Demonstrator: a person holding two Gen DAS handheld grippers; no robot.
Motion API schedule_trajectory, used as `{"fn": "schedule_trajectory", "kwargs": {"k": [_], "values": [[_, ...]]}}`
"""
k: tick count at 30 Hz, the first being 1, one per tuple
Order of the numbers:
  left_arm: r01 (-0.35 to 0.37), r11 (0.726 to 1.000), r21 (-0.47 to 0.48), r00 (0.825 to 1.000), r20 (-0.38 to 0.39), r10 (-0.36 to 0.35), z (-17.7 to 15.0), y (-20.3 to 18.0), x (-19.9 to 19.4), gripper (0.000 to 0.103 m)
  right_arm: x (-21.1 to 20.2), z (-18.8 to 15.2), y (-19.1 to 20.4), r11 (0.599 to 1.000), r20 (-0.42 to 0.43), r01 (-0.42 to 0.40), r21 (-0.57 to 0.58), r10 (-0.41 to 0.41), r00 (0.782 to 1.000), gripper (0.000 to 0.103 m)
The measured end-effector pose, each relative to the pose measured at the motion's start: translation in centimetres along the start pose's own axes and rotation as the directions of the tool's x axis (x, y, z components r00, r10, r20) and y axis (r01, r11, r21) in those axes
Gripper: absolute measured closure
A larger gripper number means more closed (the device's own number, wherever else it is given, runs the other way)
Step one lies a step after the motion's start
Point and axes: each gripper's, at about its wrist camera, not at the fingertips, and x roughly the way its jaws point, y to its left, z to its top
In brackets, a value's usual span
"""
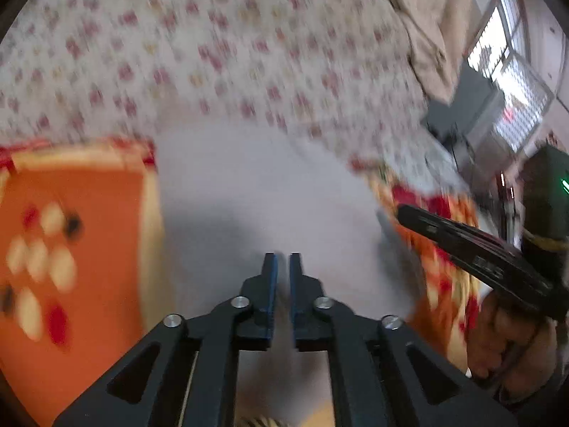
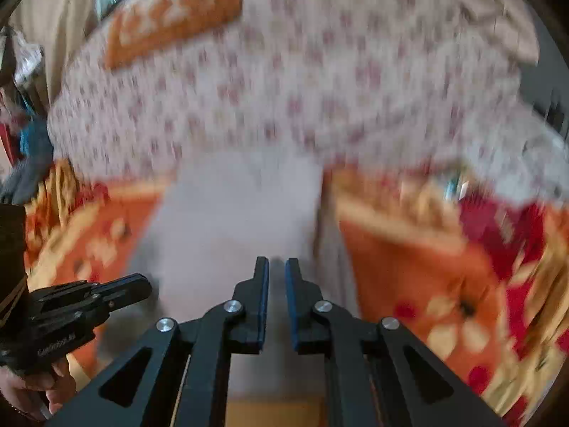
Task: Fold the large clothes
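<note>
Across the frame centre: pale plain garment [image 1: 249, 195] lies on the floral bedsheet [image 1: 177, 53], blurred, its edges unclear.
Orange mat [image 1: 71, 249]: cut off lower left.
Left tongs [image 1: 283, 259]: nearly closed, empty, angled down.
Right tongs [image 2: 276, 263]: nearly closed, empty, angled down.
</note>
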Motion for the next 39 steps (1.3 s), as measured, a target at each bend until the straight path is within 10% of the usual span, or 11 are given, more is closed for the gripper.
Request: {"fn": "schedule_trajectory", "kwargs": {"k": [3, 7, 12, 26, 31, 33, 39], "values": [[-0.090, 0.994, -0.063, 0.994, 0.063, 0.094, 4.9, 1.5, 0.6, 0.098, 0.2, 5.2, 1.4, 1.000, 0.074, -0.002, -0.008, 0.003, 0.997, 0.093], [-0.153, 0.971, -0.181, 0.987, 0.020, 0.160, 9.0, 3.7, 5.1, 0.097, 7.4, 9.3, 2.2, 0.998, -0.038, -0.040, 0.038, 0.042, 0.998, 0.093], [-0.229, 0.944, -0.237, 0.972, -0.105, 0.210, 8.1, 6.1, 12.6, 0.097, 17.7, 6.9, -0.4, 0.999, -0.234, 0.023, 0.031, -0.015, 0.972, 0.095], [-0.305, 0.935, -0.180, 0.952, -0.044, 0.302, 6.6, 5.3, 15.0, 0.097, 20.1, 5.4, -2.2, 0.999, -0.152, -0.008, 0.035, 0.013, 0.988, 0.100], [-0.205, 0.962, -0.180, 0.978, -0.064, 0.196, 8.4, 4.4, 10.3, 0.091, 13.9, 6.3, -7.4, 0.939, -0.033, -0.223, 0.261, 0.240, 0.970, 0.066], [-0.143, 0.976, -0.167, 0.990, -0.014, 0.142, 7.9, 4.5, 7.4, 0.057, 9.9, 6.5, -10.3, 0.935, 0.066, -0.203, 0.289, 0.192, 0.979, 0.023], [-0.133, 0.979, -0.156, 0.990, -0.062, 0.125, 1.8, 8.2, 5.6, 0.042, 7.0, 2.8, -14.5, 0.835, 0.094, -0.321, 0.446, 0.313, 0.945, 0.017]]}}
